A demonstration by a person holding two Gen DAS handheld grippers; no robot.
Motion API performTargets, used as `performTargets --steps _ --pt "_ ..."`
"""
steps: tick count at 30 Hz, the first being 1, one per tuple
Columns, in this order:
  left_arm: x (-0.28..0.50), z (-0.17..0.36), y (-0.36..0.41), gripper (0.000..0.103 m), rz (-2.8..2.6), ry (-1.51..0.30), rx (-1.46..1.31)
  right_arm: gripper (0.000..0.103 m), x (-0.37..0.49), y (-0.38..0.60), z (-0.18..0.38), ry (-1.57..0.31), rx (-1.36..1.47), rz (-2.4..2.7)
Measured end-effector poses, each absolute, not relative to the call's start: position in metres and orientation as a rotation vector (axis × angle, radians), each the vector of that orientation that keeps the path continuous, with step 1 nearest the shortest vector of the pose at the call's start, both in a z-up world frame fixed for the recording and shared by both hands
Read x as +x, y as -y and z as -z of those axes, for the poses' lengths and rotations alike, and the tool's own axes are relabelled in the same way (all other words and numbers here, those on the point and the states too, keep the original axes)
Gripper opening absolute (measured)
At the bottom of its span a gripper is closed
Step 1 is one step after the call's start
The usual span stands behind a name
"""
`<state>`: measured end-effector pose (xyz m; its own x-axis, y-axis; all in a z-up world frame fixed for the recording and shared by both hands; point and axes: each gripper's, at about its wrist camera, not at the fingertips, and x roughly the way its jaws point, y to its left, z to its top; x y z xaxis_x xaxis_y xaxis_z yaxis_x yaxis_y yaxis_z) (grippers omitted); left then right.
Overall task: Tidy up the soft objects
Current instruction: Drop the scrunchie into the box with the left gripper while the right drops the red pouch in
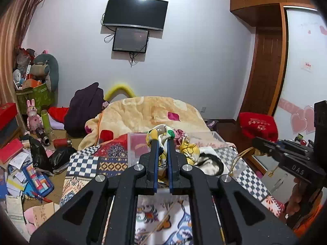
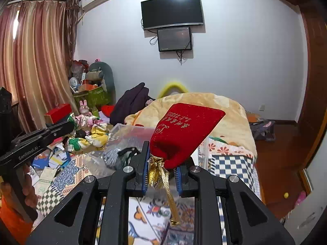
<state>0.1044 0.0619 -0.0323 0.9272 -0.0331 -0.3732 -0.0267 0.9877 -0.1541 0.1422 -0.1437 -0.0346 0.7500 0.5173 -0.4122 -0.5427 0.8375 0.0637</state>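
Observation:
My left gripper [image 1: 162,140] is shut on a floral cloth of yellow, white and green [image 1: 163,133], held above a clear plastic box [image 1: 136,143] on the bed. The cloth also shows in the right wrist view [image 2: 90,134] at the left gripper's tips [image 2: 70,125]. My right gripper [image 2: 163,159] is shut on the neck of a red velvet pouch [image 2: 184,130] with gold cords [image 2: 161,173], held up over the bed. The pouch shows at the right of the left wrist view [image 1: 257,125], with the right gripper [image 1: 254,143] below it.
The clear box [image 2: 130,130] holds grey and dark soft items. The bed has a checked patchwork cover [image 1: 85,163] and a peach blanket [image 1: 147,110] behind. The floor at left is littered with papers, bags and boxes [image 1: 24,163]. A wardrobe [image 1: 302,71] stands at right.

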Motion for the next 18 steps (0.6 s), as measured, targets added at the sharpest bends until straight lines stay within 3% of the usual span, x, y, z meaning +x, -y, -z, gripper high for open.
performTargets --steps 18 --pt "0.177 0.088 -0.057 0.007 -0.011 -0.556 -0.183 0.019 0.199 0.117 0.089 -0.630 -0.120 -0.546"
